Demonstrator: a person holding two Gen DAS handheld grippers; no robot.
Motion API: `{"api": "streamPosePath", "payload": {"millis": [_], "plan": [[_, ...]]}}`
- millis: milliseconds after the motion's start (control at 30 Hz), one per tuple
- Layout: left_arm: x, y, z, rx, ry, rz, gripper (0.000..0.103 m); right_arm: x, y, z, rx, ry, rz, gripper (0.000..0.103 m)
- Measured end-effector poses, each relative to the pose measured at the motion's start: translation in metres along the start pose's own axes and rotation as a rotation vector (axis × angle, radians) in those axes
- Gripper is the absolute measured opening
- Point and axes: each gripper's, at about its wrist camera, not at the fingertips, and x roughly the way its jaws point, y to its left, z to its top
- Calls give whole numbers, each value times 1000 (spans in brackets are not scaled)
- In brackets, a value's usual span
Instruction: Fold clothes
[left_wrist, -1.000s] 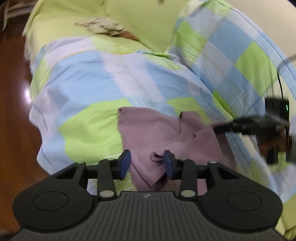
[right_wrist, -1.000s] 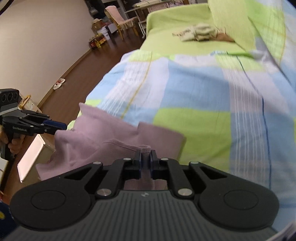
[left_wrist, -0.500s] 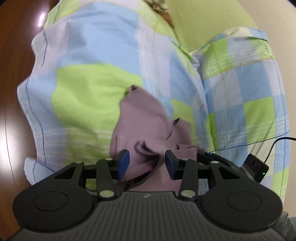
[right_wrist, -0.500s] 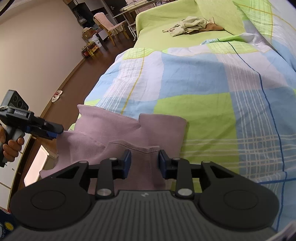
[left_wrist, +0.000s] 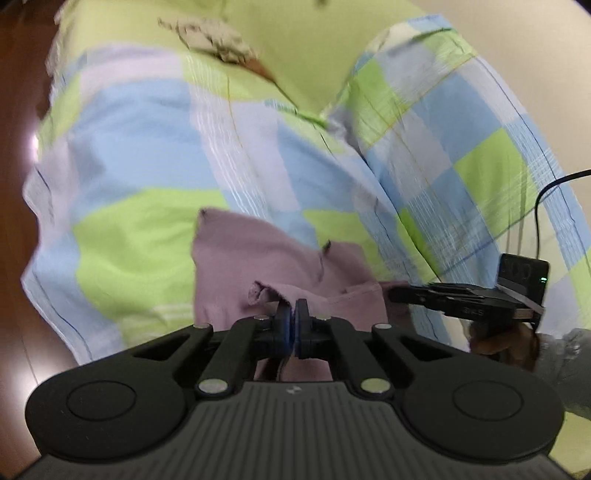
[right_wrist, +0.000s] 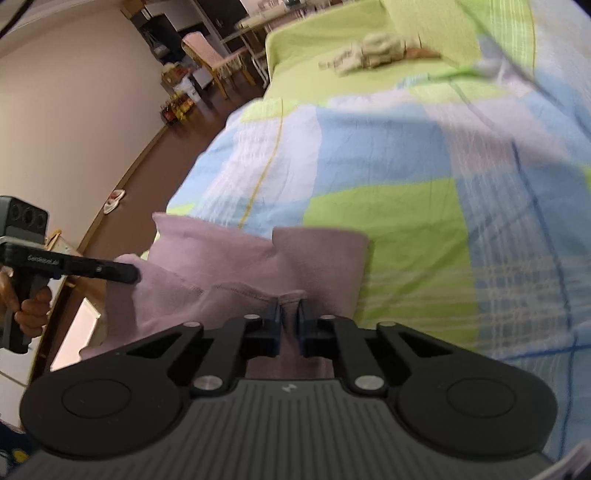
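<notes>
Shirt: soft mauve knit shirt (left_wrist: 251, 258), a bit rumpled, stitched hem showing, lying at the near edge of the bed (right_wrist: 388, 155).
Bed cover: thin cotton in big green, blue and white checks with fine stripes, wrinkly all over.
Left tool: the left tool (left_wrist: 291, 326) has just been closing and its pads are pressing together on a bunched fold of the shirt's near edge.
Right tool: the right tool (right_wrist: 288, 325) has just been closing too and is pinching the shirt's hem, with cloth puckering up between its pads.
Layout: both tools are gripping the same near side, well apart, shirt stretching between them.
Room: loads of open bed lying beyond the shirt; only a beige cloth heap (right_wrist: 369, 53) sitting far up by the pillow. Brown wood floor (right_wrist: 147, 158) dropping off at the bed's left edge.
</notes>
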Motion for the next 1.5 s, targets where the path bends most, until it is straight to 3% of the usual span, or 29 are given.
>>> {"api": "streamPosePath", "payload": {"millis": [167, 400, 600, 700, 867, 933, 967, 1033, 1067, 1100, 1200, 1267, 1367, 1433, 1500], "plan": [[-8, -10, 13, 122, -98, 11, 0, -9, 8, 10, -62, -66, -12, 4], [4, -7, 22, 274, -132, 57, 0, -2, -15, 28, -30, -100, -15, 4], [9, -2, 20, 295, -159, 91, 0, 15, -23, 38, -47, -101, 16, 4], [18, 1, 19, 300, -152, 112, 0, 22, -27, 41, -52, -93, 5, 4], [43, 9, 15, 313, -51, 186, 0, 44, -39, 39, -19, 4, -70, 4], [39, 8, 16, 317, -43, 219, 14, 49, -42, 38, 25, 15, -91, 5], [38, 7, 18, 315, -39, 235, 17, 49, -41, 38, 38, 7, -103, 10], [26, 8, 24, 285, -45, 312, 19, 45, -34, 39, 50, -16, -189, 57], [20, 8, 27, 267, -53, 342, 19, 39, -27, 39, 37, -38, -302, 60], [10, 6, 31, 255, -66, 353, 19, 34, -22, 39, 27, -52, -372, 60], [0, -8, 35, 258, -75, 245, 20, 6, -4, 33, 53, -138, -393, 53], [10, -18, 31, 291, -39, 190, 20, -8, 17, 22, 51, -165, -271, 46], [45, -12, 22, 278, 36, 222, 23, 1, 35, -1, 41, -92, -172, 39], [53, 9, 26, 143, 35, 195, 22, 11, 31, -13, 61, -46, -200, 34], [39, 13, 32, 91, 9, 197, 23, 22, 20, -27, 104, -9, -253, 26]]}}
